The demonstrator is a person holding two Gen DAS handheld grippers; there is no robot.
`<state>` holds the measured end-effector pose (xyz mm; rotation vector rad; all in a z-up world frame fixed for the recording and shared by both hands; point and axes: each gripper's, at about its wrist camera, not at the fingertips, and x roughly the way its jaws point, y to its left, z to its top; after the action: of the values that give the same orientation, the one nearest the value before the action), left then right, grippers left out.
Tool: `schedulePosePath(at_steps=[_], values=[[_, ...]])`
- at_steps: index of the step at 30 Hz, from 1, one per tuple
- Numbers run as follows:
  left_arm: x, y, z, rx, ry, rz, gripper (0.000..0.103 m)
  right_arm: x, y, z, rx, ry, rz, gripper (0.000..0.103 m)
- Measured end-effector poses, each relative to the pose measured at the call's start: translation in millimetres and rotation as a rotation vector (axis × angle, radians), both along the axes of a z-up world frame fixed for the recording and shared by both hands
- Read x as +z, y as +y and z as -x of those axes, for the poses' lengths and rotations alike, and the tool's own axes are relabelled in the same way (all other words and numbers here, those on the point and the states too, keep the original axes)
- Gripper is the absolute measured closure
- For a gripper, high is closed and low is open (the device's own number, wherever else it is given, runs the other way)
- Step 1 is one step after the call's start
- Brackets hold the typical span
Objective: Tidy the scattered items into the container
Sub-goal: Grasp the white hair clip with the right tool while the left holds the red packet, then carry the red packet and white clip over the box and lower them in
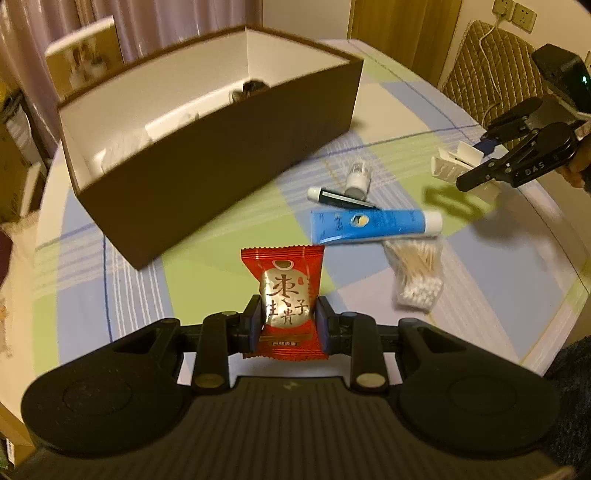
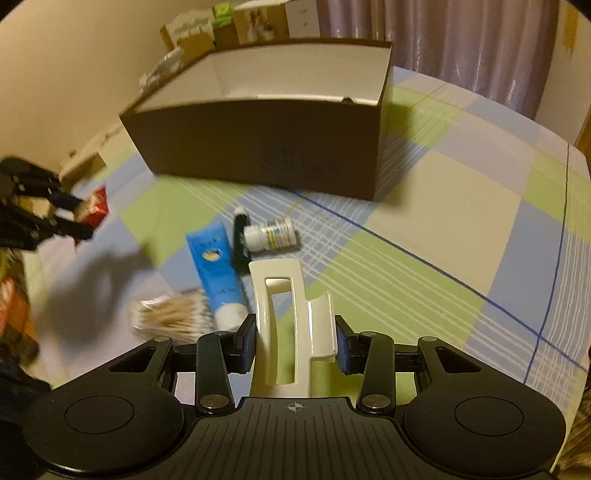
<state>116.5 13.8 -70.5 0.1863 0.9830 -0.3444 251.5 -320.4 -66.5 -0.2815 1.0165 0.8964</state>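
My left gripper [image 1: 288, 321] is shut on a red snack packet [image 1: 284, 295] and holds it above the table, short of the brown box [image 1: 229, 158]. My right gripper [image 2: 295, 339] is shut on a white hair claw clip [image 2: 284, 317], also above the table. On the cloth lie a blue tube [image 1: 369, 223], a dark pen [image 1: 340, 197], a small white bottle [image 1: 358, 179] and a bag of cotton swabs [image 1: 415, 273]. The box [image 2: 266, 147] is open, white inside, with some items at its bottom. The left gripper with the packet also shows in the right wrist view [image 2: 74, 218].
The round table has a checked cloth [image 2: 443, 229] in green, blue and cream. A quilted chair back [image 1: 491, 70] stands behind the table at the right. Cartons [image 2: 207, 33] are stacked by the wall behind the box. Curtains [image 2: 461, 44] hang at the back.
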Motion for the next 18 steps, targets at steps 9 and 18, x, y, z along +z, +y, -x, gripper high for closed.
schedulePosePath(at_steps=[9, 18], values=[[32.0, -14.7, 5.8, 0.002, -0.086, -0.029, 0.078, 24.9, 13.0, 2.9, -0.021, 0.023, 0.011, 0.059], [55.0, -17.2, -1.9, -0.041, -0.134, -0.044, 0.078, 48.2, 33.2, 0.9, -0.002, 0.002, -0.046, 0.059]])
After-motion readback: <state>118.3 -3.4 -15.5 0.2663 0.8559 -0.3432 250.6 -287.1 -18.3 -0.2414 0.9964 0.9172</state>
